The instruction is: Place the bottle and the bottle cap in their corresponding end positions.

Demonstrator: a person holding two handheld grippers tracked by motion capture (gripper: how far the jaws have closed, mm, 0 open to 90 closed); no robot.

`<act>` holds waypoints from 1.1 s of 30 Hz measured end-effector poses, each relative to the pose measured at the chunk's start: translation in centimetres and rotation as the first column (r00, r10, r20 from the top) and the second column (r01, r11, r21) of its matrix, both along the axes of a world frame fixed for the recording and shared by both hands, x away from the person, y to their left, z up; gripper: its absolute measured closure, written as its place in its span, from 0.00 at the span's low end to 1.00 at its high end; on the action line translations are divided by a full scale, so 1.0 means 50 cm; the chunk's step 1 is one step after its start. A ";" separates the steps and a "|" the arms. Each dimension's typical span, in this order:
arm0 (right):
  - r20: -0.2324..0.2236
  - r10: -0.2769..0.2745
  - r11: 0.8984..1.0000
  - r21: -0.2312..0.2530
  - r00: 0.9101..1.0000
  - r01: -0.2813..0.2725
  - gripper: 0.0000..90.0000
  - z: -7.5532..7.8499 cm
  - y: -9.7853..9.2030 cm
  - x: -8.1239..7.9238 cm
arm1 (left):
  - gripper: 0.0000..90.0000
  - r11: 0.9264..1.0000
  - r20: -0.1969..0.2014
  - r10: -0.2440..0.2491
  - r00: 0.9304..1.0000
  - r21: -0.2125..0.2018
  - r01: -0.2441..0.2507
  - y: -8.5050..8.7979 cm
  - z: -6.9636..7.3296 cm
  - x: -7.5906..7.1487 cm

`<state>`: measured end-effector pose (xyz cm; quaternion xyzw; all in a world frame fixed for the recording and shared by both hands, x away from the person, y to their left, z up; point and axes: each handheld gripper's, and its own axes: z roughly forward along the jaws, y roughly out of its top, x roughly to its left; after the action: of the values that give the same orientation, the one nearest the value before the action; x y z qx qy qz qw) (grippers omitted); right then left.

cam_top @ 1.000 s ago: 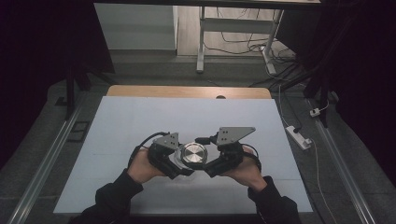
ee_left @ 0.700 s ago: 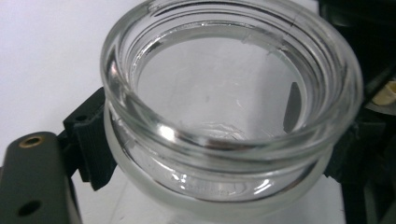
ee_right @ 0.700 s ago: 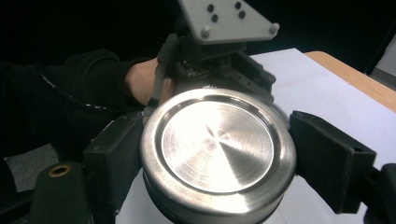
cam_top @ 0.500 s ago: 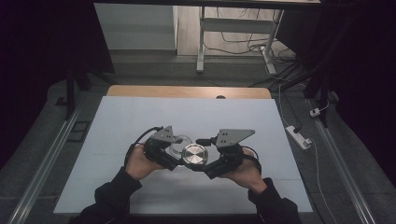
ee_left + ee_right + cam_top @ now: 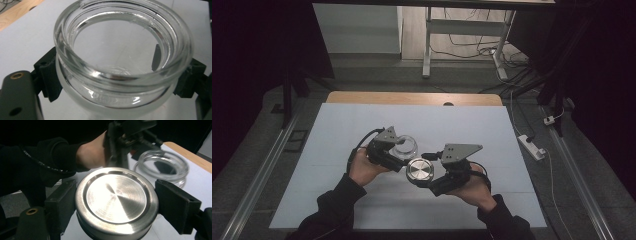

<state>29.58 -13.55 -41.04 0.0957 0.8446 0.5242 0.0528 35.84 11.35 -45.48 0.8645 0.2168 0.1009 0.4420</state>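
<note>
- Right now my left gripper [image 5: 401, 152] is clamped on the clear glass jar [image 5: 405, 146]: both black pads press its neck just under the rim, one per side, w/ the mouth open and facing up.
- Left gripper view: jar [image 5: 120, 82] looks empty, glass see-thru to the white table cover below; one pad [image 5: 48, 75] sits against the wall at left, other pad at far right edge.
- My right gripper [image 5: 422, 172] pinches the round metal lid [image 5: 420, 170] by its edge, brushed top face up, roughly level.
- Right gripper view: lid [image 5: 116, 195] sits squarely between my two pads, each tight on the rim; beyond it I see my left hand [image 5: 91, 152], its gripper and the jar [image 5: 162, 166].
- Lid & jar are apart — lid just beside the jar, nearer to me and a bit to the right in the high view; not on the mouth.
- Both items are over the middle of the white table [image 5: 337, 125]; can't tell if the jar base touches the surface.
- My hands come in from the near edge, dark sleeves [image 5: 332, 205] on both arms.
</note>
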 end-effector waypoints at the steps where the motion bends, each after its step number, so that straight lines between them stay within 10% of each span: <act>1: -0.002 0.000 1.000 0.002 1.000 0.000 0.22 -0.005 0.000 0.000 | 0.17 1.000 0.000 0.009 1.000 -0.006 -0.009 -0.001 -0.001 0.004; 33: -0.026 -0.028 0.995 -0.101 0.999 0.025 0.22 -0.197 0.028 0.015 | 0.17 0.996 0.029 0.092 0.995 0.009 -0.092 -0.063 -0.085 0.089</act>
<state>30.32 -12.14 -50.91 0.1114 0.8693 0.4787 0.0529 40.27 8.22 -49.70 0.8543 0.2496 0.1345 0.4356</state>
